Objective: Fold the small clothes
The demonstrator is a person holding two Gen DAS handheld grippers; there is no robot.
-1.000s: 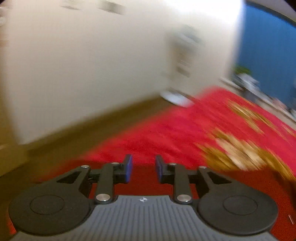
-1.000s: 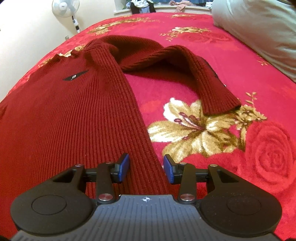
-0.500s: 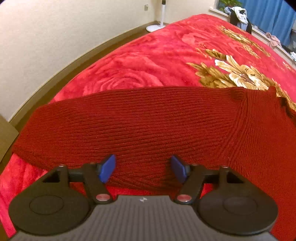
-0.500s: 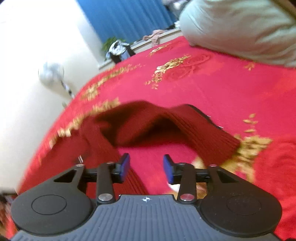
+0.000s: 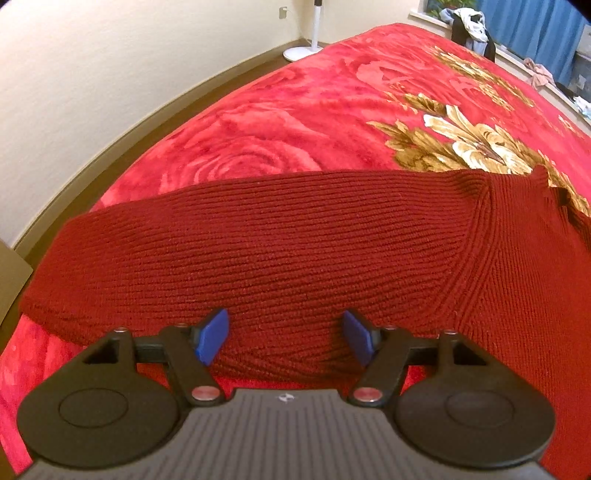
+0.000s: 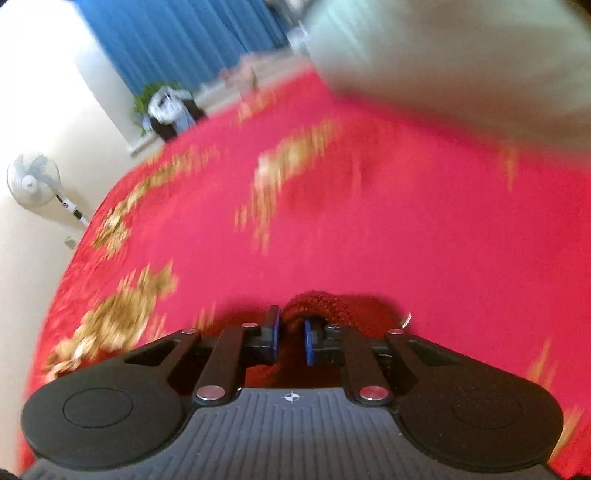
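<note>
Right claw (image 6: 291, 341) seems, through blur, to pinch a sleeve of the dark red sweater (image 5: 295, 251) spread on the bed (image 5: 295, 110), left claw (image 5: 282, 338) gaping above its hem, folding barely begun.

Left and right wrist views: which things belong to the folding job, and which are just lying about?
Part of the job:
- dark red knit sweater
- left claw, open over the sweater
- right claw, shut on a bunch of the sweater's knit

Lying about:
- red floral blanket
- standing fan
- clothes heap on the sill
- blue curtain
</note>
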